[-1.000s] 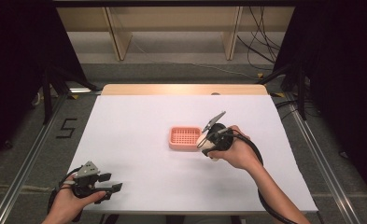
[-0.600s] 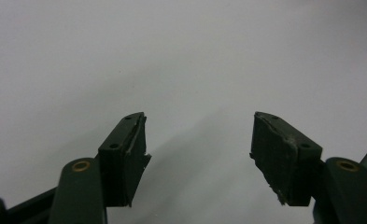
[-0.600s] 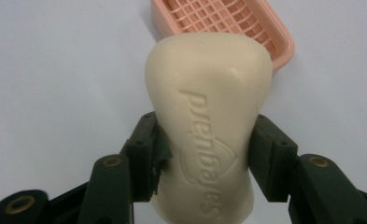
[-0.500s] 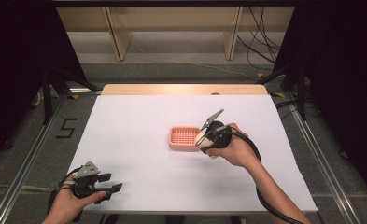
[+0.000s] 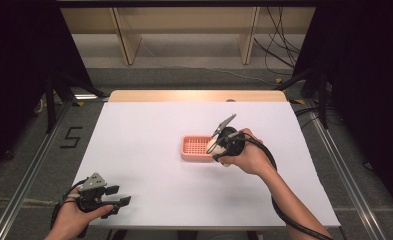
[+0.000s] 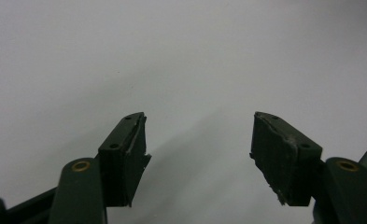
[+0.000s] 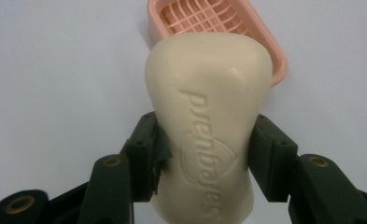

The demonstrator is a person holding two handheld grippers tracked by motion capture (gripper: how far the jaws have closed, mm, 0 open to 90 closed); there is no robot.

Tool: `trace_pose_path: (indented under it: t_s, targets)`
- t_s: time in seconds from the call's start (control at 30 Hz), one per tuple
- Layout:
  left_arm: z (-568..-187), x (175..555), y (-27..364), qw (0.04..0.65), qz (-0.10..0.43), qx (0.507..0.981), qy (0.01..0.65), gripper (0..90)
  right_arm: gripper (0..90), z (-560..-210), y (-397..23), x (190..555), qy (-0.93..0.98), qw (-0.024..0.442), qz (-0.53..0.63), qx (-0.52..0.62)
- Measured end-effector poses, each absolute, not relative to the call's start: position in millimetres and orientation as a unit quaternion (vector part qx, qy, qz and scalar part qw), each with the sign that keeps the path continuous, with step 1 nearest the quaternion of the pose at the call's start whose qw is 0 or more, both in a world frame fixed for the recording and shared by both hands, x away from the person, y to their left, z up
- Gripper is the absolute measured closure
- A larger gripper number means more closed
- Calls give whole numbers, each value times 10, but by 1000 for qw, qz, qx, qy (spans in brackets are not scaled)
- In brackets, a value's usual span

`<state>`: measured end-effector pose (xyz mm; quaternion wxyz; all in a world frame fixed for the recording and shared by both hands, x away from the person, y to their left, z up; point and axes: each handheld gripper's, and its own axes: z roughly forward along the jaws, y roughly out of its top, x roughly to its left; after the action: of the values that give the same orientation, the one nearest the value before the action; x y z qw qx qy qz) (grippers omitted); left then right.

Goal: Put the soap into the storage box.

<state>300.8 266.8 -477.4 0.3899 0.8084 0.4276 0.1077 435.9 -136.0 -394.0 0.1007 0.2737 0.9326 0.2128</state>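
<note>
Slightly lowered, right claw (image 7: 202,154) clamps soap (image 7: 207,126) over pink dish (image 7: 265,42).

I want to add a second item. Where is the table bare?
The white table is bare left of the pink slotted soap dish, up to the left gripper. It is crowded where the right gripper holds the cream soap bar.

White table top (image 5: 149,145) in front of me, light wood edge strip (image 5: 196,96) along its far side. Grey floor (image 5: 184,75) beyond, with wooden shelf legs (image 5: 125,35) and loose black cables (image 5: 274,55). Black curtains (image 5: 19,55) left and right. Metal rails (image 5: 26,175) flank the table; a "5" mark (image 5: 70,137) on the left floor.
</note>
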Motion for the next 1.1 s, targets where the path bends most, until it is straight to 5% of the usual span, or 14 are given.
trace_pose_path:
  t_s: [1.1]
  targets:
    - [-4775, 3006, 2663, 396, 104, 806, 429, 353, 505, -3892, -1262, 4470, 934, 106, 218, 263]
